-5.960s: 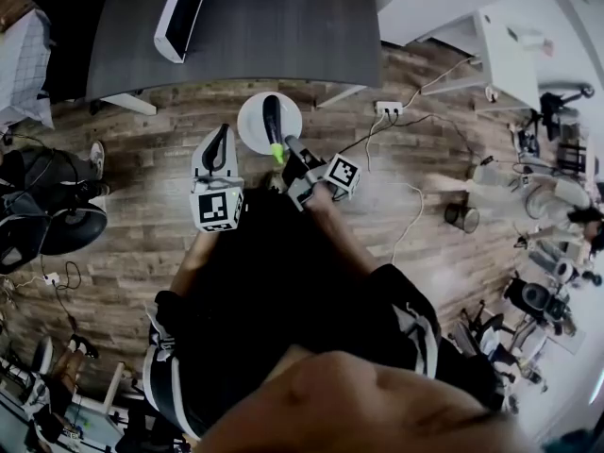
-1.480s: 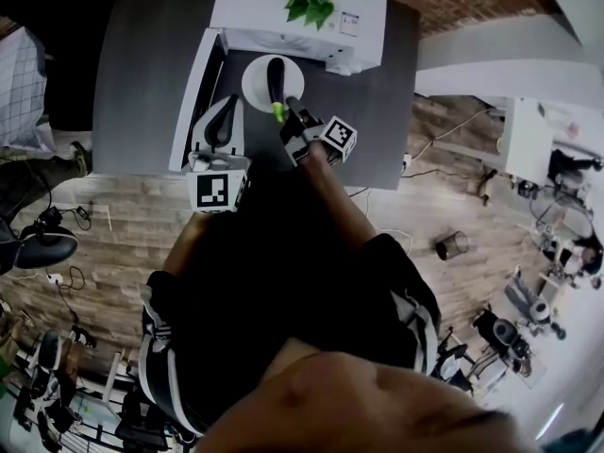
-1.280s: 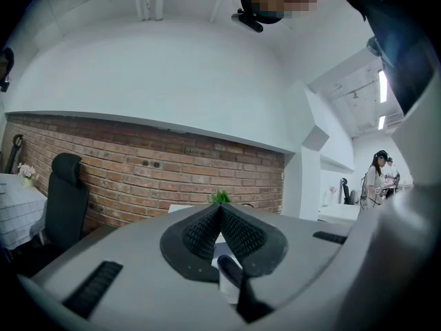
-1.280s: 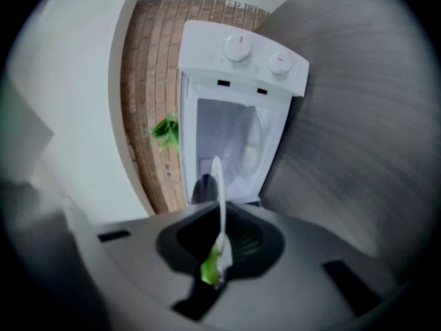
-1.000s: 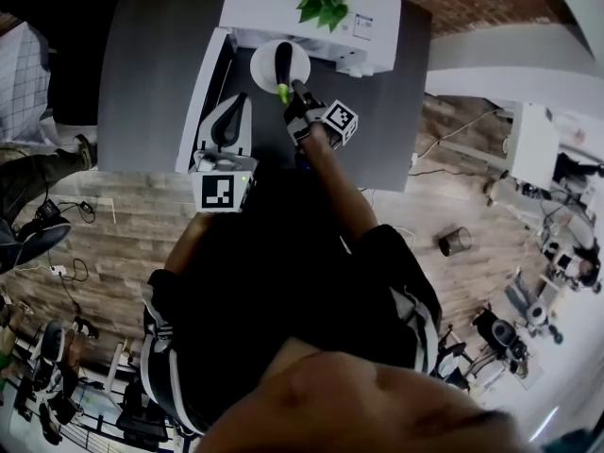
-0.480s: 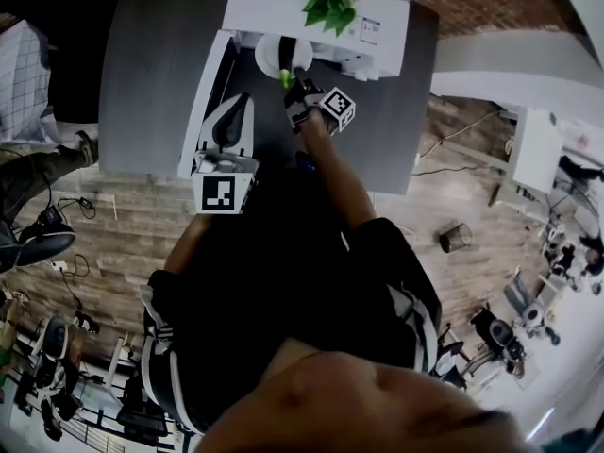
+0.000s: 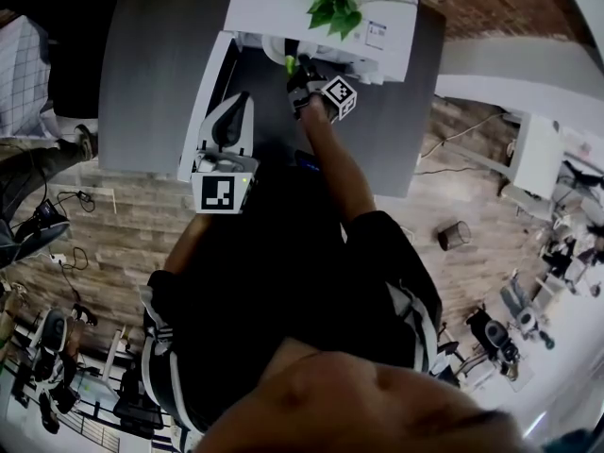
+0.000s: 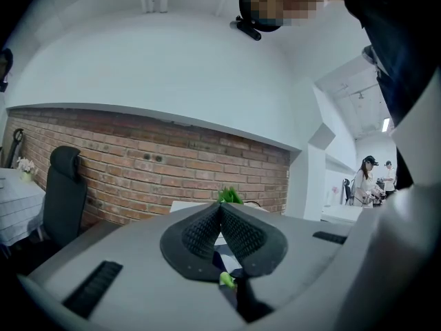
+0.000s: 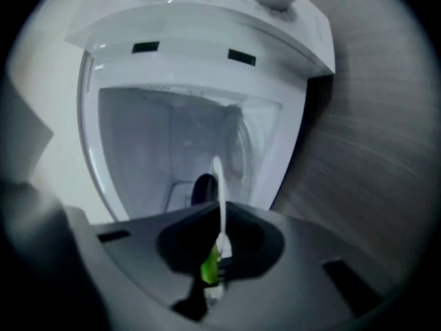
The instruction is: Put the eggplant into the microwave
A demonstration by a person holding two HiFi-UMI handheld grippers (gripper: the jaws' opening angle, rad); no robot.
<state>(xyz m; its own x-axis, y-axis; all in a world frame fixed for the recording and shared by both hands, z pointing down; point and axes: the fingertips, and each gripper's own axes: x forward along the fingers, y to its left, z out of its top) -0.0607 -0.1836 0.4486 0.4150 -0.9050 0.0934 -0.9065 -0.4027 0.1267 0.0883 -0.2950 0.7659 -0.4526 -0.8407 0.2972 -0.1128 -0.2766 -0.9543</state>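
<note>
the right tongs [image 7: 300, 72], clamped on the plate [image 9: 219, 178] by its edge, have moved on into the open microwave [image 7: 274, 8]. the eggplant [image 9: 202, 188] lies on that plate, now just inside the opening. it only needs setting down. the left tongs [image 8: 220, 216] are together, holding nothing.

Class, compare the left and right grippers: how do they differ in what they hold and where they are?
The right gripper is shut on a white plate carrying the eggplant; the left gripper is shut on nothing. The right gripper is at the opening of the microwave; the left gripper is held back near its open door. Both have their jaws together.
</note>
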